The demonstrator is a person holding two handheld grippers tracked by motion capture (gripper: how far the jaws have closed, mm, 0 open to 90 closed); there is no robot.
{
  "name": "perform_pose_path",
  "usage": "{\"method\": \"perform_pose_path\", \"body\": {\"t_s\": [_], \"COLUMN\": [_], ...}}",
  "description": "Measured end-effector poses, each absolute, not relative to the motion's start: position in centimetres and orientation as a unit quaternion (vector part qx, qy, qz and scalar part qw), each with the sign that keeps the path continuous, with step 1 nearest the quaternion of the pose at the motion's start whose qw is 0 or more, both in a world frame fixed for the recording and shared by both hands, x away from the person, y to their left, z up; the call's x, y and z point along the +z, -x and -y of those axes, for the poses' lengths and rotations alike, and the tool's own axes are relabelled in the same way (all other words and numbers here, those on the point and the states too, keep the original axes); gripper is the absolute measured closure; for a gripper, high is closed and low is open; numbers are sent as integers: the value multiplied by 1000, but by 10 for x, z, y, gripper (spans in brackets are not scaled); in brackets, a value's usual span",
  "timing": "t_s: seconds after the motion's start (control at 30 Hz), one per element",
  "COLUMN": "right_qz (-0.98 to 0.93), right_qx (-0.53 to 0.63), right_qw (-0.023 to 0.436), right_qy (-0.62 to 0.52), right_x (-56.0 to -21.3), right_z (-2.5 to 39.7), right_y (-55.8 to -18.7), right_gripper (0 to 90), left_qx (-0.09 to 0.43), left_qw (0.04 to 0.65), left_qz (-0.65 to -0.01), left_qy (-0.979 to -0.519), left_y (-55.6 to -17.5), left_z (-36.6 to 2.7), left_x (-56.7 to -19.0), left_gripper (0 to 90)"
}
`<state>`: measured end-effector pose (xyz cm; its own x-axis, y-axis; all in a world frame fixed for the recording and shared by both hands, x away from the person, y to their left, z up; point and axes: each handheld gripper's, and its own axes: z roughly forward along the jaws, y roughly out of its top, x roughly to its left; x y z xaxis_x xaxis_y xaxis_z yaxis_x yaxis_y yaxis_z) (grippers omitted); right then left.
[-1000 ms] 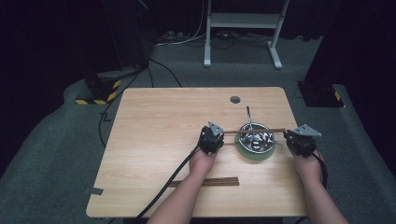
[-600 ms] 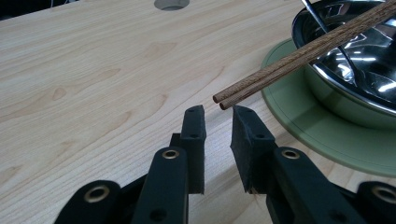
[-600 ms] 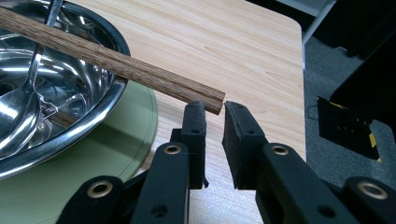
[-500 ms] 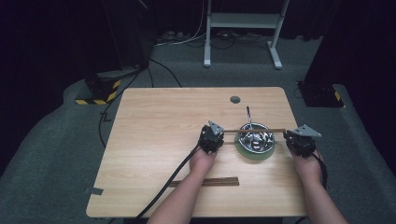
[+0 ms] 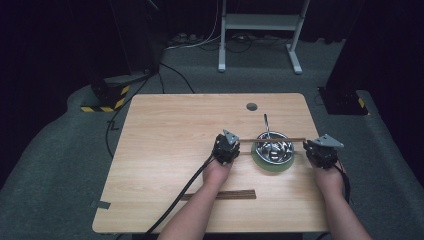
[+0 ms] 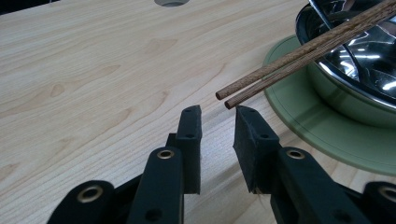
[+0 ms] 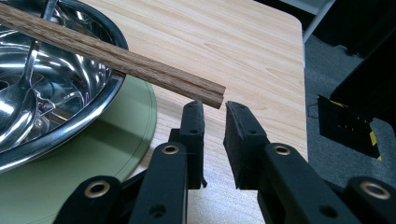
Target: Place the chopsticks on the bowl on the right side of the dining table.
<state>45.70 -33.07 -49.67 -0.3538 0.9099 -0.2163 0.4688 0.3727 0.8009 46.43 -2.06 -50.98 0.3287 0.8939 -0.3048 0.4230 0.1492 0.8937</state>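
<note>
A pair of brown wooden chopsticks (image 5: 272,140) lies across the rim of a shiny metal bowl (image 5: 274,149) that stands on a green plate (image 5: 272,164). A spoon handle (image 5: 266,122) sticks out of the bowl toward the far side. My left gripper (image 5: 226,147) sits at the chopsticks' left end. In the left gripper view its jaws (image 6: 217,114) stand open, and the two chopstick tips (image 6: 229,98) hang just beyond them, untouched. My right gripper (image 5: 320,150) is at the right end, open by a narrow gap (image 7: 214,107), with the chopsticks' thick end (image 7: 205,95) just past its fingertips.
A dark brown wooden strip (image 5: 220,195) lies on the table (image 5: 170,130) near the front edge, between the person's forearms. A round cable hole (image 5: 252,106) is at the far side. The right gripper is close to the table's right edge.
</note>
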Motion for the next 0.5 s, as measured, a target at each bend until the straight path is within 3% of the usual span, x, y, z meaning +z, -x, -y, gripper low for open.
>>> {"method": "perform_pose_path", "body": {"t_s": [0.5], "right_qz": [-746], "right_qx": [327], "right_qw": [344], "right_qy": [-467], "right_x": [-491], "right_z": [334], "right_y": [-443], "right_gripper": [659], "left_qx": [214], "left_qw": [528], "left_qz": [-529], "left_qy": [-629], "left_y": [-454], "left_z": [15], "left_x": [-504], "left_gripper": [554]}}
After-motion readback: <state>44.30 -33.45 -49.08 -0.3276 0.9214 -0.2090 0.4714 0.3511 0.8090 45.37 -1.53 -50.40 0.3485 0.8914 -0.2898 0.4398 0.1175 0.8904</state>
